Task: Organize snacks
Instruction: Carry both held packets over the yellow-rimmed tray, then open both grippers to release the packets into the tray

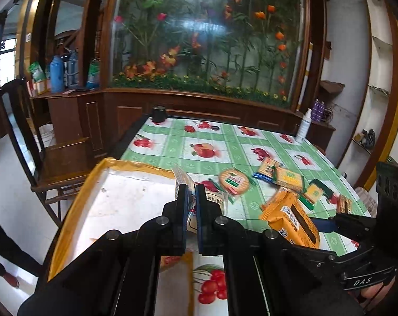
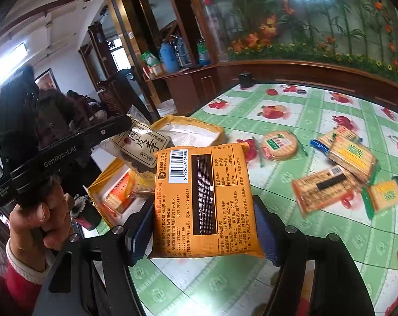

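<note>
My left gripper (image 1: pixel 190 197) is shut on a clear snack packet with black Chinese lettering (image 1: pixel 214 200), held above the near edge of a yellow-rimmed box (image 1: pixel 75 205); the packet also shows in the right wrist view (image 2: pixel 141 147). My right gripper (image 2: pixel 201 226) is shut on an orange cracker pack with a barcode (image 2: pixel 201 197), held above the table; it also shows in the left wrist view (image 1: pixel 291 218). Several cracker packs lie loose on the tablecloth: a round one (image 2: pixel 279 144), square yellow ones (image 2: pixel 351 155) and an orange one (image 2: pixel 327 189).
The table (image 1: pixel 225 147) has a green checked fruit-print cloth. A black jar (image 1: pixel 159 113) stands at its far left corner, a white spray bottle (image 1: pixel 302 126) at the far right. A wooden chair (image 1: pixel 59 158) stands left of the table. The box holds some snack packs (image 2: pixel 114 197).
</note>
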Tool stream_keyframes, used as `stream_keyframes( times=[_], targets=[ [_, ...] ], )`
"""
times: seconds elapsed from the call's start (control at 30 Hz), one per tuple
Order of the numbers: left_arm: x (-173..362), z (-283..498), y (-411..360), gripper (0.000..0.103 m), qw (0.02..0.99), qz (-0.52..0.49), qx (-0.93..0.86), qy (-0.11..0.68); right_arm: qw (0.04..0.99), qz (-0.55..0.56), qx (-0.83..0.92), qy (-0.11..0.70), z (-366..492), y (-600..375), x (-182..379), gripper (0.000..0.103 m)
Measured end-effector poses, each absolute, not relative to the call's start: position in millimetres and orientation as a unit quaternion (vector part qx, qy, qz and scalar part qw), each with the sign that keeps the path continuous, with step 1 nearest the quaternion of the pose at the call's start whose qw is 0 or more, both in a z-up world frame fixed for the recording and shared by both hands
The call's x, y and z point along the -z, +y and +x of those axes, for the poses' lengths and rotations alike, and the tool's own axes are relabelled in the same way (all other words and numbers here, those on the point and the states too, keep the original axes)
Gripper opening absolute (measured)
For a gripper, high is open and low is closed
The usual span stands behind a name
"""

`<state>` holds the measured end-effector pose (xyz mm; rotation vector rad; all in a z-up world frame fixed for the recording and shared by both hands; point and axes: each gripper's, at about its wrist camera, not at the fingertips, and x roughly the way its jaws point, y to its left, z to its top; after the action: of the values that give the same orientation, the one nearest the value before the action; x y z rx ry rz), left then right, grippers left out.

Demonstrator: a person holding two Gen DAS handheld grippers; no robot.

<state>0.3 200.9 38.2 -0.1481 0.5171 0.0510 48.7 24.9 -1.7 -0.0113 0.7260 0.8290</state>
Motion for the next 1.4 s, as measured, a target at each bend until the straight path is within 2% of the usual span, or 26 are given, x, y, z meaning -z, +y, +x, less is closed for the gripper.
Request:
stream_keyframes(
  times=[0.57,0.93,1.2,1.4],
  targets=[
    [-33.1,1.5,259.4,0.003,0.958,-0.091,-0.108,0.249,0.835,-0.011,-0.434,0.338,77.6,108.2,-3.8,0.07],
    [-3.2,29.7,288.5,0.003,0.943,-0.113,-0.15,0.275,0.82,-0.033,-0.437,0.369,121.8,181.5,28.3,0.07],
    [10.9,38.0,295.1,0.003,0.935,-0.112,-0.168,0.292,0.814,-0.043,-0.429,0.39,138.7,199.2,53.7,0.07],
    [18.8,44.2,297.2,0.003,0.928,-0.116,-0.173,0.309,0.816,-0.057,-0.428,0.385,140.2,208.1,53.0,0.07]
  ],
)
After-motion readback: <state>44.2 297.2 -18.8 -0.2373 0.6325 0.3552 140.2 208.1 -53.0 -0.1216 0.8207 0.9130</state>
